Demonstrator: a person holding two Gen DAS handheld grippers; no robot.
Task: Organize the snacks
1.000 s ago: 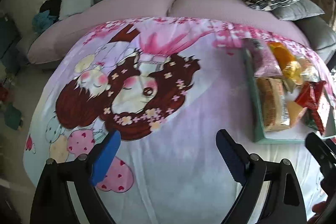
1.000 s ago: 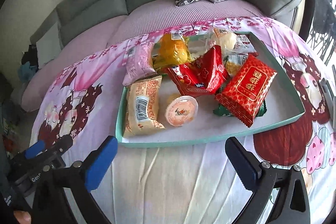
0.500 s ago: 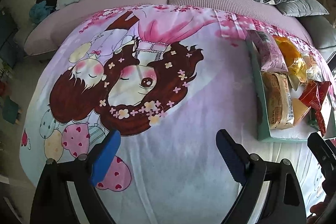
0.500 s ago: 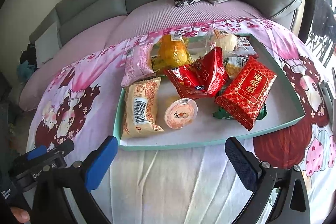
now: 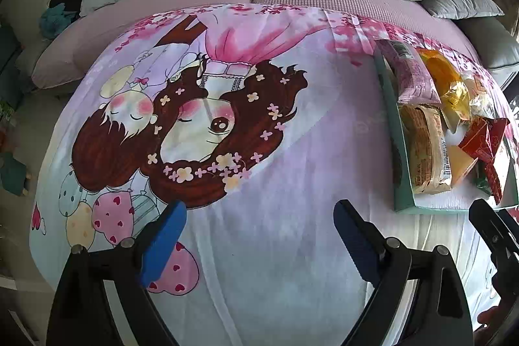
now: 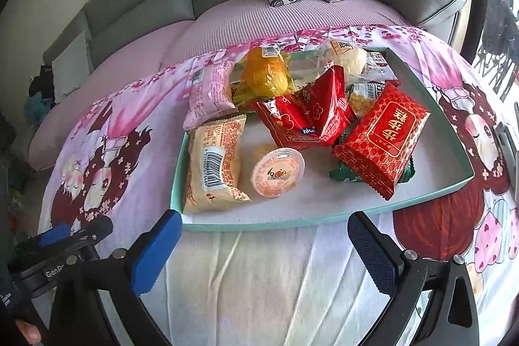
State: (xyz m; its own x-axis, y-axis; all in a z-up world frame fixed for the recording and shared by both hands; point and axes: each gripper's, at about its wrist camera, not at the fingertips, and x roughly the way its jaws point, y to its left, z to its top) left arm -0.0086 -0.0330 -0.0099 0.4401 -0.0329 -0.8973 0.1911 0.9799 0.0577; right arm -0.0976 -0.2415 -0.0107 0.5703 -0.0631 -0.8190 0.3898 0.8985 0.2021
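over the last second the left gripper [image 5: 256, 235] has drifted so the printed cloth [image 5: 292, 248] fills more of its view and the tray [image 5: 404, 206] has slid toward the right edge of the frame; the right gripper [image 6: 259, 245] has eased a touch closer to the tray [image 6: 324, 221], whose near rim now sits just above its blue pads. nothing in the tray has shifted.

both grippers are spread wide and hold nothing. the left one hangs over bare cloth at the lower middle of its frame; the right one sits at the bottom of its frame, facing the tray head on.

the snacks all lie inside the teal tray in a loose heap: a tan bar packet [image 6: 215, 164] at the left, a pink packet [image 6: 207, 96] leaning over the upper left rim, a jelly cup [image 6: 279, 172] in the middle, red foil packs [image 6: 311, 115] behind it, a red patterned packet [image 6: 384, 138] at the right, and a yellow bag [image 6: 264, 75] toward the back.

my guess is that the approach points to the right gripper working on the tray, though whether the heap is about to be sorted or has just been gathered, i can't say.
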